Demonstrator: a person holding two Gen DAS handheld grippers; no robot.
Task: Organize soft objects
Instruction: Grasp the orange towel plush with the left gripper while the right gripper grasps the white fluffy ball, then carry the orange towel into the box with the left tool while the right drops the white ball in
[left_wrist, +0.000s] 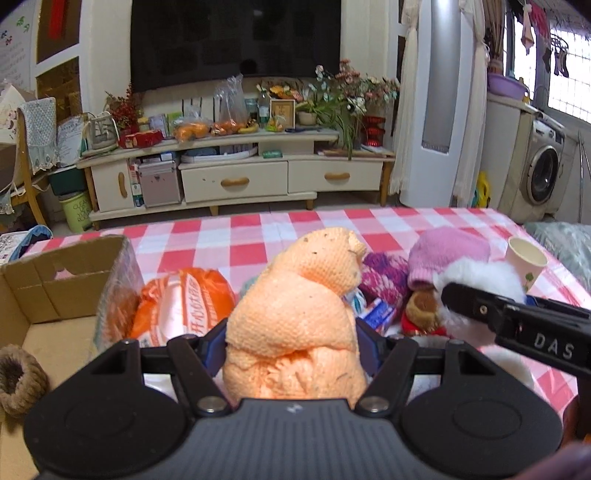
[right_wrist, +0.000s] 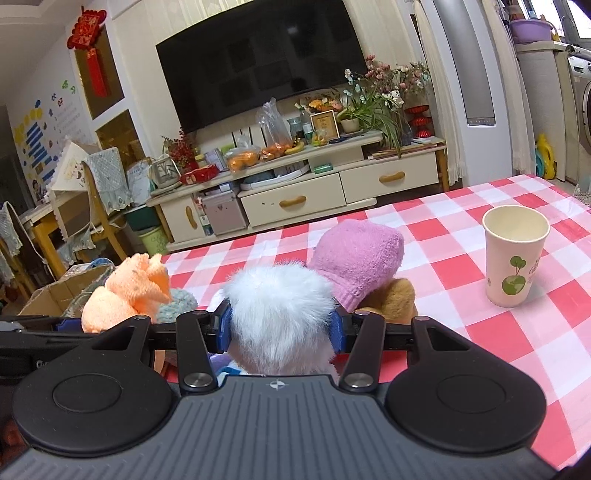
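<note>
My left gripper (left_wrist: 291, 343) is shut on a bunched orange knitted cloth (left_wrist: 295, 302), held above the checked tablecloth (left_wrist: 221, 243). The same cloth (right_wrist: 125, 291) shows at the left of the right wrist view. My right gripper (right_wrist: 280, 328) is shut on a white fluffy toy (right_wrist: 277, 295), its blue pads pressed into the fur on both sides. In the left wrist view, one black finger (left_wrist: 480, 306) of the right gripper lies against that white fur (left_wrist: 480, 273). A pink knit hat (right_wrist: 358, 254), a purple knitted piece (left_wrist: 380, 273) and a brown plush toy (left_wrist: 421, 306) lie close around.
An open cardboard box (left_wrist: 37, 295) stands at the left with a brown rope ring (left_wrist: 18, 380) in it. An orange-and-white plastic bag (left_wrist: 177, 306) lies beside the box. A paper cup (right_wrist: 513, 254) stands upright at the right. Beyond the table's far edge is a TV cabinet (left_wrist: 236, 177).
</note>
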